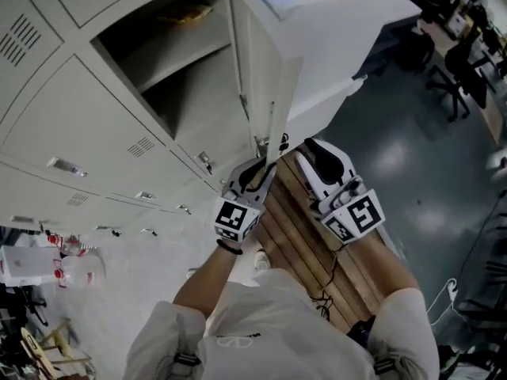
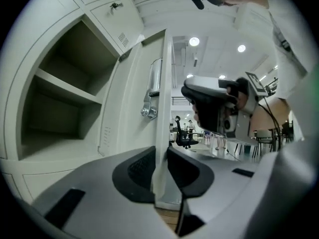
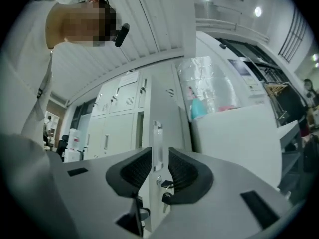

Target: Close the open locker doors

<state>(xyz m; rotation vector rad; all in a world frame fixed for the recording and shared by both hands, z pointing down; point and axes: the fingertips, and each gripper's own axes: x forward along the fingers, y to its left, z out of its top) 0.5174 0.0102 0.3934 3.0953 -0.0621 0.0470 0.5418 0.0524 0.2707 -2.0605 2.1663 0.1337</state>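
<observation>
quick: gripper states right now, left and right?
Left gripper: jaws straddle the edge of the open pale grey metal locker door; whether they clamp it cannot be told.
Right gripper: open, holding nothing.

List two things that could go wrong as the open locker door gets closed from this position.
The door's edge stands between the left gripper's jaws; swinging it shut this way could trap the gripper against the locker frame. The keys hanging on the door lie just ahead of the right gripper, which could snag them.
</observation>
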